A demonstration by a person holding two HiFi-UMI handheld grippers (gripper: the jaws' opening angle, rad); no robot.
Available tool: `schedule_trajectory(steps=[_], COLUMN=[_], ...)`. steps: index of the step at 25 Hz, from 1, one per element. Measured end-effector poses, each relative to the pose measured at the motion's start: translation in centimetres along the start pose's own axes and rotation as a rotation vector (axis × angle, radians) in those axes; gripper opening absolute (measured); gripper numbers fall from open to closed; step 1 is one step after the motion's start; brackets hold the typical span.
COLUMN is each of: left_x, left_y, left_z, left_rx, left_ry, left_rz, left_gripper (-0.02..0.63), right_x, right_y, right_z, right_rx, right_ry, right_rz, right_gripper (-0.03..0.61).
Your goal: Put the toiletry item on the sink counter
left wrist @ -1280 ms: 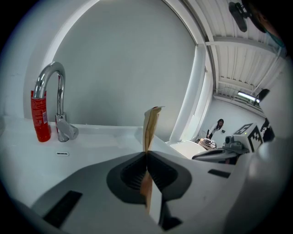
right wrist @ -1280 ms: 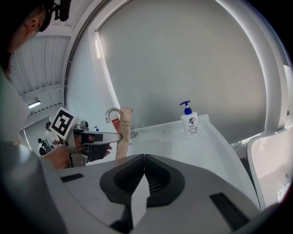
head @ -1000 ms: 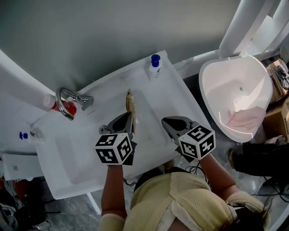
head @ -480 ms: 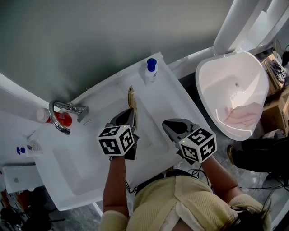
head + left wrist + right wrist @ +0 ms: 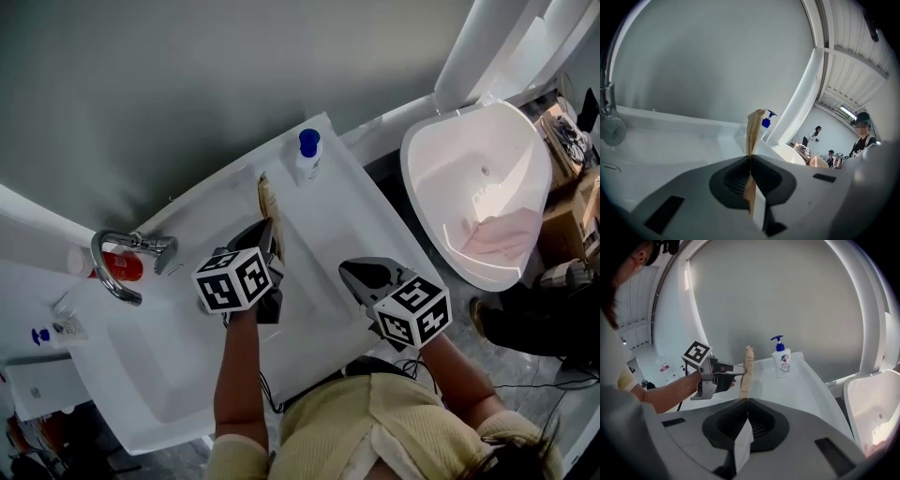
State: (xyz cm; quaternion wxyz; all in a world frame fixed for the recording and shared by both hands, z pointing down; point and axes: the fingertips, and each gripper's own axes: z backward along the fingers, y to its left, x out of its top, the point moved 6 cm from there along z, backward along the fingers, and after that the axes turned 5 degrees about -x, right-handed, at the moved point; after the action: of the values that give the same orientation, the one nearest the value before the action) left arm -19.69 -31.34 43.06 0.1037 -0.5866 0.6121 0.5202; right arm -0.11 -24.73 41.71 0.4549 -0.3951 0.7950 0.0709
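Note:
The toiletry item is a tan tube (image 5: pixel 269 208), held roughly upright over the white sink counter (image 5: pixel 352 211). My left gripper (image 5: pixel 268 236) is shut on the tube's lower part. In the left gripper view the tube (image 5: pixel 753 129) rises from between the closed jaws of that gripper (image 5: pixel 750 159). The right gripper view shows the tube (image 5: pixel 746 369) a little left of the pump bottle (image 5: pixel 781 359), its lower end hidden. My right gripper (image 5: pixel 350 273) hangs shut and empty near the counter's front edge, to the right of the left one.
A white pump bottle with a blue top (image 5: pixel 306 156) stands at the counter's back right corner. A chrome faucet (image 5: pixel 114 265) and a red item (image 5: pixel 129 266) are at the left, above the basin (image 5: pixel 141 347). A white toilet (image 5: pixel 473 183) stands to the right.
My left gripper has carried the tube further back over the counter, closer to the pump bottle. The right gripper has hardly moved.

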Motion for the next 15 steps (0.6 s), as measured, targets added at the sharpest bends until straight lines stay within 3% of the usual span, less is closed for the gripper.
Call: schedule_trajectory(steps=[10,15], left_x=[1.0,1.1], left_y=[1.0,1.2], left_z=[-2.2,-3.1], left_rx=[-0.093,-0.108], left_ry=[0.011,0.024], left_rz=[0.118,0.135], left_gripper=[0.041,0.041], right_x=[-0.1,-0.2], right_y=[-0.6,-0.9], right_z=[-0.9,-1.5], right_rx=[-0.015,-0.011], right_ry=[0.022,0.036], right_rz=[-0.018,-0.024], right_gripper=[0.026,0.026])
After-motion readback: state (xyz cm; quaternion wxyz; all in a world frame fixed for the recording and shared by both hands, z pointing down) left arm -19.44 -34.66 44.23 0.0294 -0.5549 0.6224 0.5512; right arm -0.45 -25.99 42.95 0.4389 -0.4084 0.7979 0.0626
